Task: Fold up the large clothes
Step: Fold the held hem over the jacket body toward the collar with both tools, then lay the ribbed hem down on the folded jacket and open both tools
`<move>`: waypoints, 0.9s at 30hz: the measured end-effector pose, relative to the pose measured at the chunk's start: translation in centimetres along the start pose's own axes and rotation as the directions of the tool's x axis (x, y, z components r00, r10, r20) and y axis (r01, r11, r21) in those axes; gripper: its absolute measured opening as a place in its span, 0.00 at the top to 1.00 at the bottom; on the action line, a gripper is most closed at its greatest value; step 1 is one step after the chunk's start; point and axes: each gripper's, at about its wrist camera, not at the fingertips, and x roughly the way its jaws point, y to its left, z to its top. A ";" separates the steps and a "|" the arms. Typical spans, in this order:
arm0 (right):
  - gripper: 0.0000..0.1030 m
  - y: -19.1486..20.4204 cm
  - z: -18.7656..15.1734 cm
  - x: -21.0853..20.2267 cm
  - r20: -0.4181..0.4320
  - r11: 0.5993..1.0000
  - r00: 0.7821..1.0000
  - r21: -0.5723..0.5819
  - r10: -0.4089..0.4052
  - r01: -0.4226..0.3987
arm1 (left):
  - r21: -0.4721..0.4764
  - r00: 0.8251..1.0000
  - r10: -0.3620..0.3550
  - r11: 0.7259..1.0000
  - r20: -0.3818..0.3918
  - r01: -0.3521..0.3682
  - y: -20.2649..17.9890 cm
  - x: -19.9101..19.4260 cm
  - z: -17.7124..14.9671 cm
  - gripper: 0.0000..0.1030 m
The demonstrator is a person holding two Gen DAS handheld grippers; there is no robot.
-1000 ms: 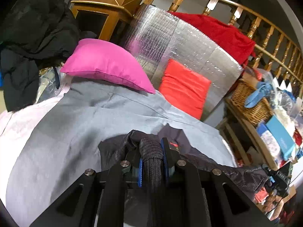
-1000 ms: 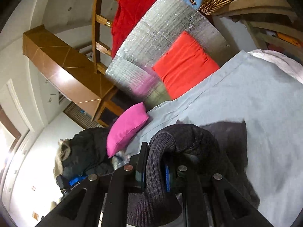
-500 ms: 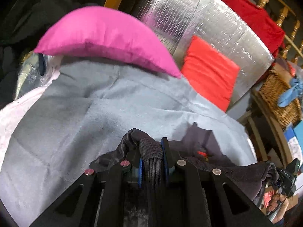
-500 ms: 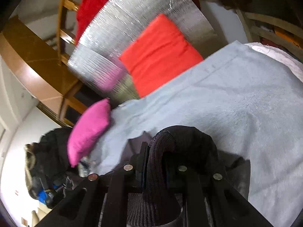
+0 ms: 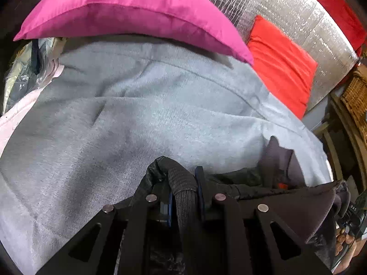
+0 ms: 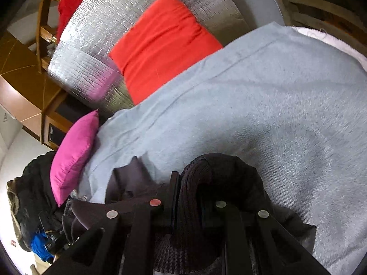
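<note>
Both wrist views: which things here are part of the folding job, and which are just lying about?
Part of the job:
dark ribbed-hem garment
left gripper, clamped on it
right gripper, clamped on it
grey blanket underneath

Lying about:
magenta pillow
red cushion
silver foil mat
wicker basket

Even indoor light, sharp centre — fisheye bending, dark vignetted corners, slight blur.

Grey bedspread [image 5: 142, 114], pink cushion [image 5: 128, 6], silver foil panel [image 6: 96, 52]

Ribbed dark knit garment [image 5: 183, 197], fuzzy grey blanket [image 5: 142, 123]
</note>
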 end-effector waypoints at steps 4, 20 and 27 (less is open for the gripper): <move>0.86 0.1 0.0 0.3 -0.006 1.000 1.000 -0.007 -0.015 0.015 | 0.011 1.000 0.010 1.000 0.000 -0.010 -0.2 0.2 0.1 0.82; 0.78 -1.3 1.5 1.9 -0.063 0.987 0.997 0.153 0.050 -0.040 | -0.098 0.998 -0.040 0.995 -0.055 0.035 0.5 1.3 1.8 0.71; 0.16 0.0 2.1 0.1 -0.035 0.977 0.988 0.159 0.150 -0.143 | -0.145 0.997 -0.081 0.986 0.006 0.081 1.3 -1.3 2.5 0.45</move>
